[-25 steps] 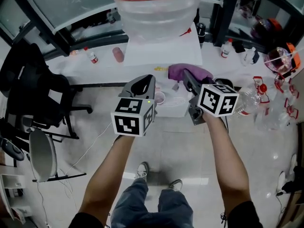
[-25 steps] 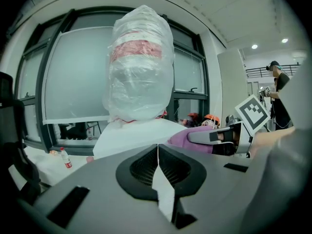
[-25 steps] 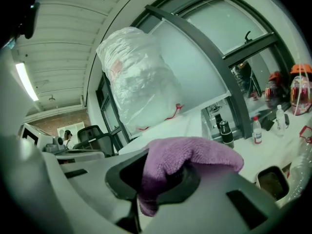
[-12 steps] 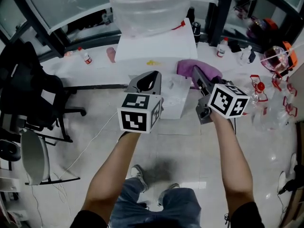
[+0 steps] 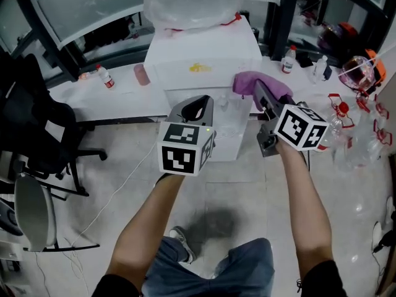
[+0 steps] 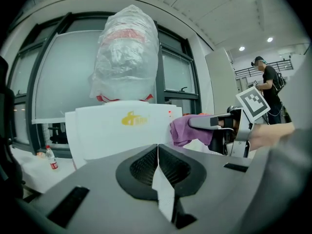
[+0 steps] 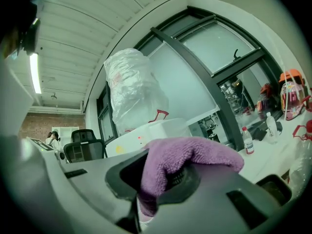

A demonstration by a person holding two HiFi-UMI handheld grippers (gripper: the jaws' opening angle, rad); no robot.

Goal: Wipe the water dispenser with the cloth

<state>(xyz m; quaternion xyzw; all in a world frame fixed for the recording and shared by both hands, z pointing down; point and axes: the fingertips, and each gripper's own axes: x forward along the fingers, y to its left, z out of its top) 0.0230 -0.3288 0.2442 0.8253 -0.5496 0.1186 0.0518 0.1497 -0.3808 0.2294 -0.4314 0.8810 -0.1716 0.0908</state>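
Nearest in the head view, two bare forearms hold the grippers out over a pale floor. The left gripper (image 5: 193, 108) has its jaws pressed together with nothing between them; only its own view shows that seam plainly, since from above the marker cube covers much of it. The right gripper (image 5: 260, 95) is clamped on a purple fluffy cloth (image 5: 249, 81), which drapes over its tips. Its own view shows the cloth folded down between the jaws, a detail the head view hides.

Just beyond stands the white box-shaped water dispenser (image 5: 204, 55). The cloth sits at its front right top corner. The left gripper view shows cloth and dispenser side by side at one height, yet no view settles whether they touch.

On the dispenser sits a large water bottle wrapped in clear plastic (image 5: 193, 2), its top cut off in the head view but whole in both gripper views. Farther left, a small red-capped bottle (image 5: 104, 76) stands on a white ledge (image 5: 117, 94). A black office chair (image 5: 28, 132) is half out of frame.
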